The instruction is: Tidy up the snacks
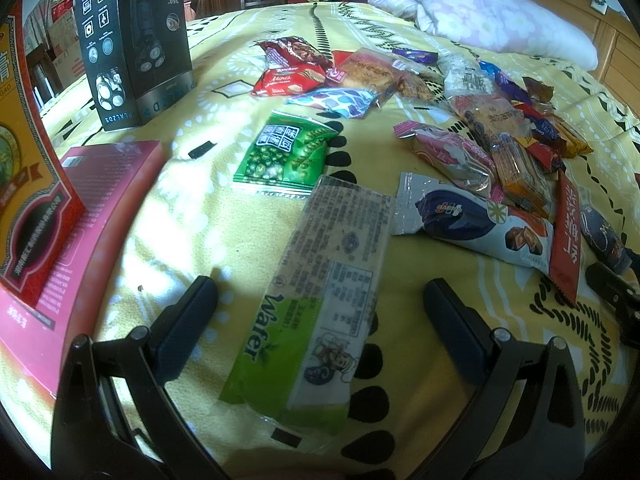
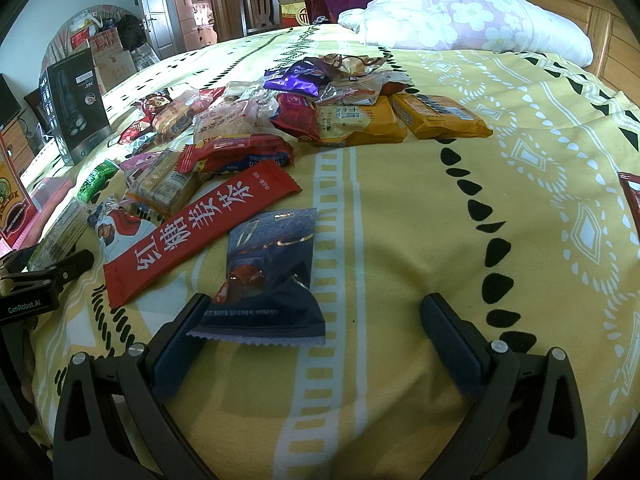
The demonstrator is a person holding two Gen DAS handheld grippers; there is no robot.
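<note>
Many snack packets lie scattered on a yellow patterned bedspread (image 1: 168,216). My left gripper (image 1: 320,296) stands open, its fingers on either side of a long green-and-white wafer pack (image 1: 316,300) that lies flat between them. Beyond it sits a green pea packet (image 1: 284,156). My right gripper (image 2: 312,312) is open too, and a dark blue packet (image 2: 268,276) lies by its left finger (image 2: 180,336). A long red tea sachet (image 2: 200,232) lies left of that packet. The left gripper (image 2: 44,276) shows at the left edge of the right wrist view.
A black shaver box (image 1: 136,40) stands upright at the back left. A pink flat box (image 1: 80,216) and a red-and-yellow box (image 1: 28,168) sit at the left edge. A floral pillow (image 2: 476,20) lies at the head, with two yellow packs (image 2: 400,120) and a snack heap (image 2: 240,120).
</note>
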